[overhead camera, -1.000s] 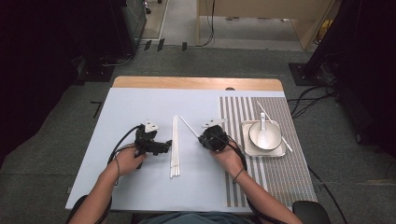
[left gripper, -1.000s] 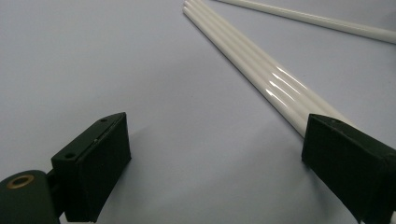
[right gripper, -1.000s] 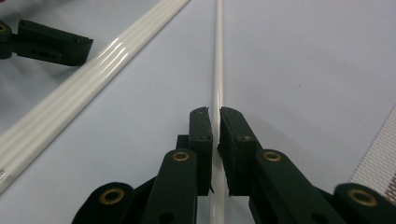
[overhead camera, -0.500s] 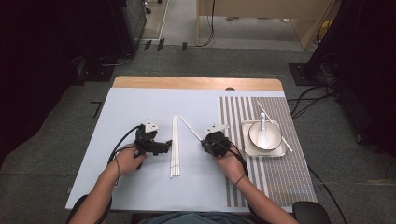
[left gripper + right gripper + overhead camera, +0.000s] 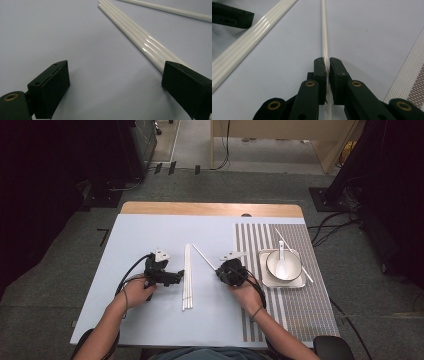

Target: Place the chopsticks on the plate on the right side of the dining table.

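A single thin white plastic stick is clamped in the right claw, to be laid beside the bundled white sticks while the left claw gapes apart.

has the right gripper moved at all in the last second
Yes, slightly. The right gripper has drifted toward the person, away from the tray, holding the single white stick.

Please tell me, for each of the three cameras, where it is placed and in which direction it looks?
High view: above the person's side, looking forward and down on the table; both forearms and tongs show.
Left gripper view: on the left tongs, open, looking along the table at the bundle of white sticks.
Right gripper view: on the right tongs, shut on the single white stick.
Shared: both gripper views show bundle and single stick.
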Motion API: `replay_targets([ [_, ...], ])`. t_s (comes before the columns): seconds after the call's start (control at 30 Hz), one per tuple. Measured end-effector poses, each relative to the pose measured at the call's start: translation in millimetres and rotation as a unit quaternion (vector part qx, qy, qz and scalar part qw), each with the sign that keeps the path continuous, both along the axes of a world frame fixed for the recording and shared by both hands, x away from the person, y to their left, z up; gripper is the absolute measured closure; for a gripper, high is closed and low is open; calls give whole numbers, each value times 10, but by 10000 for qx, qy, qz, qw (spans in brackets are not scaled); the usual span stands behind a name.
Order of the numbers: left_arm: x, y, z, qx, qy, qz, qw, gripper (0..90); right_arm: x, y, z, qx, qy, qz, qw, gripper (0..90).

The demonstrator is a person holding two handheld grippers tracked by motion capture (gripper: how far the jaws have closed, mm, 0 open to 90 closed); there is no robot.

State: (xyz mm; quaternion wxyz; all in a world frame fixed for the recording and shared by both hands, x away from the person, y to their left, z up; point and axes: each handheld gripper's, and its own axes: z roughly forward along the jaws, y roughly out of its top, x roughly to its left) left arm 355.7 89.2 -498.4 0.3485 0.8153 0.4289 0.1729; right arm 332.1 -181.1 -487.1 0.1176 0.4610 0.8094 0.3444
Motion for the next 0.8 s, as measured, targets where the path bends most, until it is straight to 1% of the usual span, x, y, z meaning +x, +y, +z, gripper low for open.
replay_targets([
  [0.1,0,1,0,-5,2,-1,10000,79,20,-31,12,72,100,-87,9999,849],
  [0.27,0,1,0,-7,3,0,10000,79,51,-76,41,109,125,-119,9998,850],
  [0.43,0,-2,-1,-28,1,14,10000,79,75,-115,118,139,63,-131,9998,850],
  [0.57,0,-2,-1,-14,-1,8,10000,79,89,-141,154,177,68,-116,9998,850],
  [0.7,0,0,-1,-24,2,8,10000,79,106,-167,215,236,70,-164,9996,850],
  [0.8,0,-1,-1,-20,1,8,10000,79,130,-197,244,230,90,-169,9996,850],
])
